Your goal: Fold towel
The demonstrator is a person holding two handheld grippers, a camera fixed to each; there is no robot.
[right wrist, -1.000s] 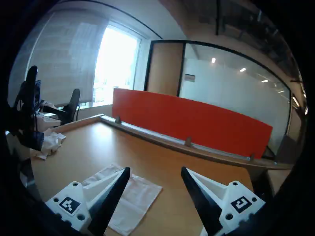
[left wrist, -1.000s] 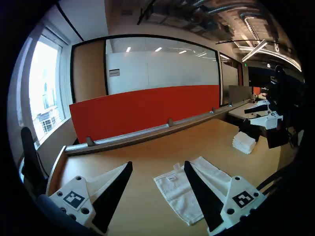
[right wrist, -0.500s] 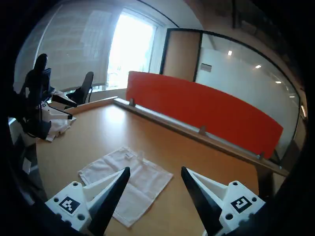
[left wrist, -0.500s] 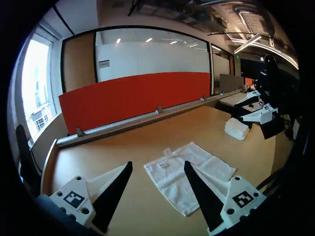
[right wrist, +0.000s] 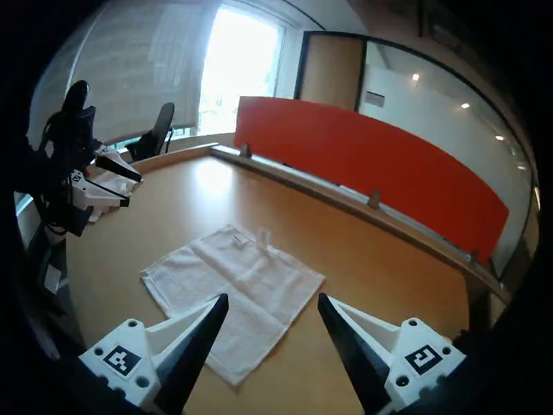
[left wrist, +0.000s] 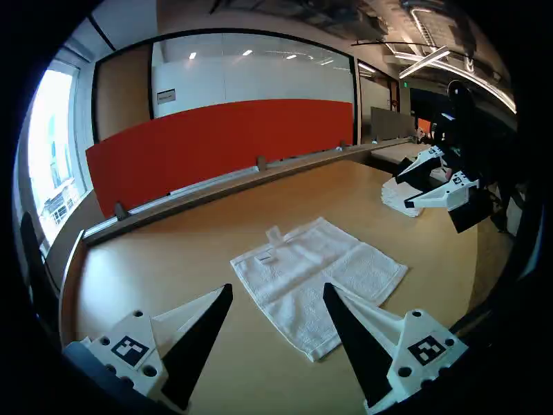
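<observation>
towel (left wrist: 318,273): flat, spread out mid table (left wrist: 173,235), ready for 1st fold
L gripper (left wrist: 276,286): fingers apart, empty, by towel's near edge
R gripper (right wrist: 272,296): fingers apart, empty; prob lining up corner grab

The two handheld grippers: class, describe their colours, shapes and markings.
The white-bodied left gripper and right gripper look alike: two tapering, wedge-shaped fingers with black inner faces, each base carrying a square black-and-white marker and small round holes.

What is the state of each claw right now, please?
Left claw: open, holding nothing.
Right claw: open, holding nothing.
</observation>
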